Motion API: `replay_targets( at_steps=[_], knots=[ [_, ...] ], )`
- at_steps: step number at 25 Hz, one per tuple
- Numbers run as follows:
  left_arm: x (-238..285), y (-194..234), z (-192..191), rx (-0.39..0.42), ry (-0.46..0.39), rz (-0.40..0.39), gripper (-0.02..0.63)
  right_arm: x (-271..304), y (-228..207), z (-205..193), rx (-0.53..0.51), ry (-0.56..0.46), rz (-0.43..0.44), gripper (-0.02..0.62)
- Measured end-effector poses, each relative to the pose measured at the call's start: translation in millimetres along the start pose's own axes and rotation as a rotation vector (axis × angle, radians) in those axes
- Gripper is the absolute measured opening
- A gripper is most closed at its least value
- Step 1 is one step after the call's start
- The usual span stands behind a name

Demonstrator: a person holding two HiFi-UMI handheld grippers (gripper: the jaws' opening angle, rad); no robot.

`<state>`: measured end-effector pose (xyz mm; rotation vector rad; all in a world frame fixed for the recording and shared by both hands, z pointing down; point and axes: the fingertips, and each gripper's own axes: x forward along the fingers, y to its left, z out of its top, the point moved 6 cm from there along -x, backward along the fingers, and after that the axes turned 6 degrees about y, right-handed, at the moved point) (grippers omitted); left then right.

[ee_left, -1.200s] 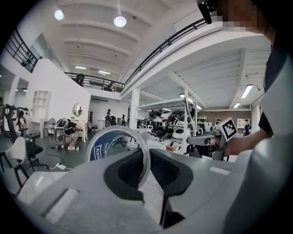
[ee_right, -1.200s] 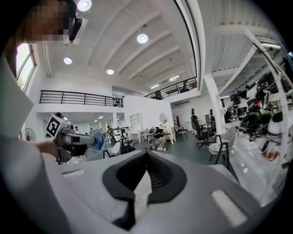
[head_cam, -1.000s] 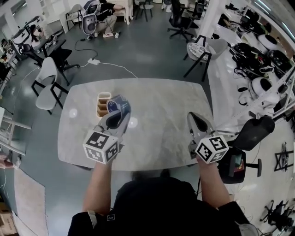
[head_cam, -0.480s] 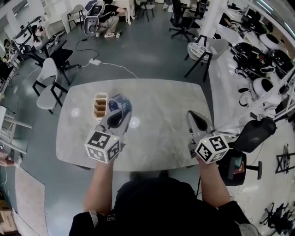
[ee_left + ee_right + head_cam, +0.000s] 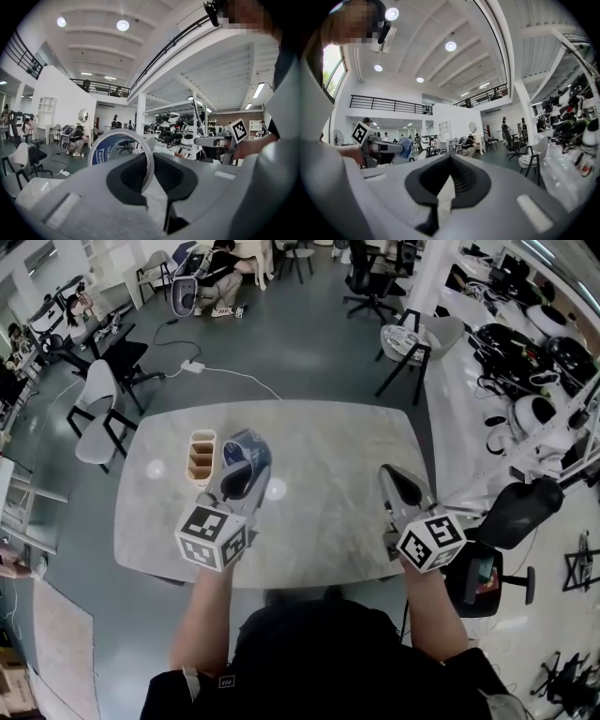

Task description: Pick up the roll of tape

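L gripper is clamping the roll of tape, its 2 jaws pinching the roll's thin wall. It's holding the roll upright above the tabletop, just beside a wooden box w/ compartments. R gripper is hovering over the tabletop's right side, well apart from the tape, jaws together w/ nothing btwn them.
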<state>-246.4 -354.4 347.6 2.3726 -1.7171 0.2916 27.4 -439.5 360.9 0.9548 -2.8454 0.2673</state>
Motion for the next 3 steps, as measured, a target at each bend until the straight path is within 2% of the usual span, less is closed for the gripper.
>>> replay_targets(
  at_steps=[3],
  knots=[
    [-0.1,-2.0,1.1,0.002,0.000,-0.001,0.051,-1.2,0.3,0.1,0.000,0.000,0.003,0.002]
  ],
)
